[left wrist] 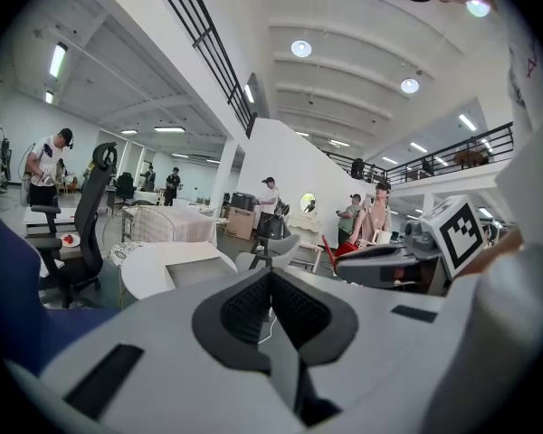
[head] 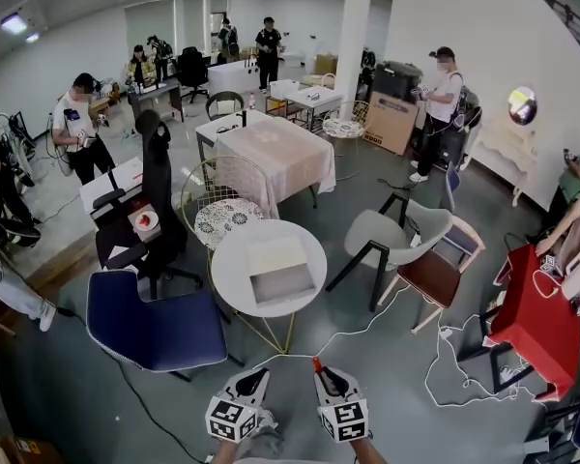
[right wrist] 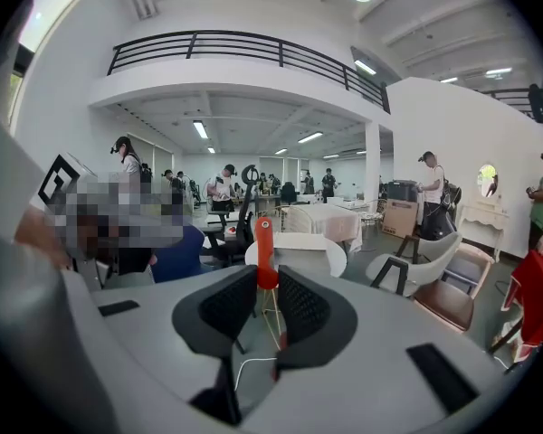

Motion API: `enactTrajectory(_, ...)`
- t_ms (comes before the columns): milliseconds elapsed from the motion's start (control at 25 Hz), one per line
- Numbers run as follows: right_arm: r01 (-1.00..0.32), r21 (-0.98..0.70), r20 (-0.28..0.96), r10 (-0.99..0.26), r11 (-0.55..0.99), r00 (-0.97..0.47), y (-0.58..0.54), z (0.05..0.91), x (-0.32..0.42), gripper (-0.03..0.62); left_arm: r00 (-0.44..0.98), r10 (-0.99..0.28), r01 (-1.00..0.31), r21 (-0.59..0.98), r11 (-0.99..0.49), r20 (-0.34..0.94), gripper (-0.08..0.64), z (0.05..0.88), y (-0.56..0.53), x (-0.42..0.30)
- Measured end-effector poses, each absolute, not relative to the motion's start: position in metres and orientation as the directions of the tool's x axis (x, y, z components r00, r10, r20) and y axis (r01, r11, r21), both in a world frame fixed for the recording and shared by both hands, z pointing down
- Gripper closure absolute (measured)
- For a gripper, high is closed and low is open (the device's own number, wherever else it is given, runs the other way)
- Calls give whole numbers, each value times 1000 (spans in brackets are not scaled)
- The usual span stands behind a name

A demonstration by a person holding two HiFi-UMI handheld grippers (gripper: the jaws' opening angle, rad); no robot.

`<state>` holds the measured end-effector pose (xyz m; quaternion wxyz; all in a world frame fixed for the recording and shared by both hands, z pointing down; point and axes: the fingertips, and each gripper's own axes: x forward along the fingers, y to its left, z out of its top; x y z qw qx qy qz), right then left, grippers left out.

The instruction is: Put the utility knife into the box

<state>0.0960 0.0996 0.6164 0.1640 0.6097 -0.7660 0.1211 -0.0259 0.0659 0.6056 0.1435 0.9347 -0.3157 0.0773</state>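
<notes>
The utility knife [right wrist: 266, 251] is pinched low in the right gripper [right wrist: 268, 277]. The left gripper [left wrist: 271, 278] is closed, empty. Short of the box [head: 280, 271] at the middle of the table [head: 228, 276], the knife could be jolted loose.

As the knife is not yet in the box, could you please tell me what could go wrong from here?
1. The right gripper pinches the utility knife only by one end, so it might tilt or slip out.
2. A white cable lies on the floor before the round table bearing the box; it could catch a foot.
</notes>
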Motion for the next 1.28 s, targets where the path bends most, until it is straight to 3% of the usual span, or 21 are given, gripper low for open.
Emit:
enactTrajectory(600,-980,29,402,-900,194,-167,-36,609,68,512,811,-537,-582,226,-781,231,548,602,-71,-53)
enactTrajectory(1280,-981,0,423,-889,194,-176,-96,625,80,512,812,-528,-581,250,-775,251,548,617,-127,-39)
